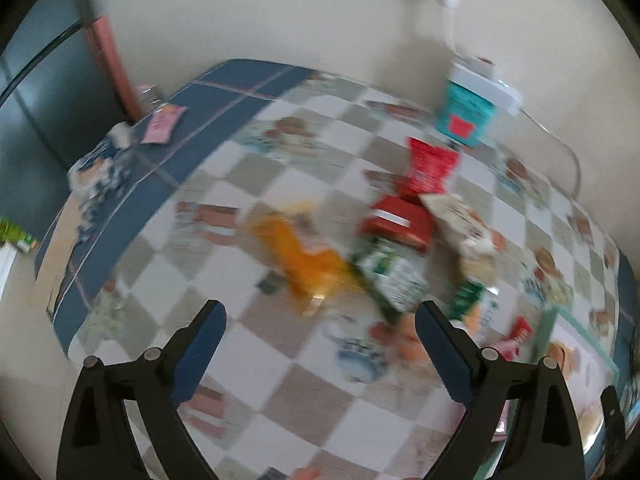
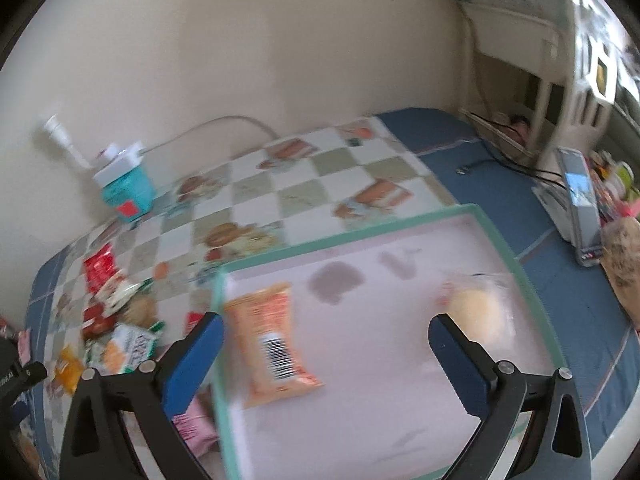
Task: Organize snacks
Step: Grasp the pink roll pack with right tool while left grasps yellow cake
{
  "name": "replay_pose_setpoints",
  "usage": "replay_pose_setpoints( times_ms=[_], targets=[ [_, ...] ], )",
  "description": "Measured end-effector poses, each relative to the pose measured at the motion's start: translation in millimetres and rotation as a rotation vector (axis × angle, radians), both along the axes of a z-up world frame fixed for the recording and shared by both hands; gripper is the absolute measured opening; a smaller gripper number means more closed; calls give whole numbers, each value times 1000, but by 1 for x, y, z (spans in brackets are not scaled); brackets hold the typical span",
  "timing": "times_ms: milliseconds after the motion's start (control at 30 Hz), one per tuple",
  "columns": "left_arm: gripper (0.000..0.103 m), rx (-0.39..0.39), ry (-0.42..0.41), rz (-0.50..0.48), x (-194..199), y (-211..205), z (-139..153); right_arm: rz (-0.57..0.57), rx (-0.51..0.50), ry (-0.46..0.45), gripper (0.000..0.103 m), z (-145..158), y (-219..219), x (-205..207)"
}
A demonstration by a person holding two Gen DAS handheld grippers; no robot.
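Left gripper [image 1: 320, 312] jaws spread wide, nothing between them, over the checkered tablecloth [image 1: 288, 408]; blurred view. Snack pile sits mid-frame: orange packet [image 1: 304, 256] at left, green-white packet [image 1: 392, 276], red box [image 1: 396, 220], red pouch [image 1: 428, 168] above, teal box [image 1: 464, 112] upper right by the wall. Right gripper [image 2: 326, 328] jaws also wide apart, empty, above the pink tray [image 2: 400, 420] with teal rim. Orange snack bag [image 2: 272, 344] lies in the tray's left part, pale yellow pack [image 2: 480, 312] at right.

Left gripper [image 1: 320, 332], jaws wide, above blurred, seemingly loose snack packets [image 1: 404, 236].
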State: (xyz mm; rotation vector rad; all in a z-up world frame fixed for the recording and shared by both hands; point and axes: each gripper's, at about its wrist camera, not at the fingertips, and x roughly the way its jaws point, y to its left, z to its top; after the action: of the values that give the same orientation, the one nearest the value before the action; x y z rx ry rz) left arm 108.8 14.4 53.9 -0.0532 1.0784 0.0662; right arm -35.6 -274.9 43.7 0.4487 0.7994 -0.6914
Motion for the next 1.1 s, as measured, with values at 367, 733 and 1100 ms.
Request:
replay_pose_setpoints(
  times_ms=[367, 733, 1100],
  targets=[
    [96, -92, -14, 240, 2, 91, 0, 212, 81, -34, 103, -4, 70, 42],
    [96, -139, 59, 295, 11, 118, -25, 370, 110, 59, 103, -32, 126, 74],
    [96, -184, 114, 253, 26, 105, -43, 335, 135, 136, 87, -60, 110, 77]
  ],
)
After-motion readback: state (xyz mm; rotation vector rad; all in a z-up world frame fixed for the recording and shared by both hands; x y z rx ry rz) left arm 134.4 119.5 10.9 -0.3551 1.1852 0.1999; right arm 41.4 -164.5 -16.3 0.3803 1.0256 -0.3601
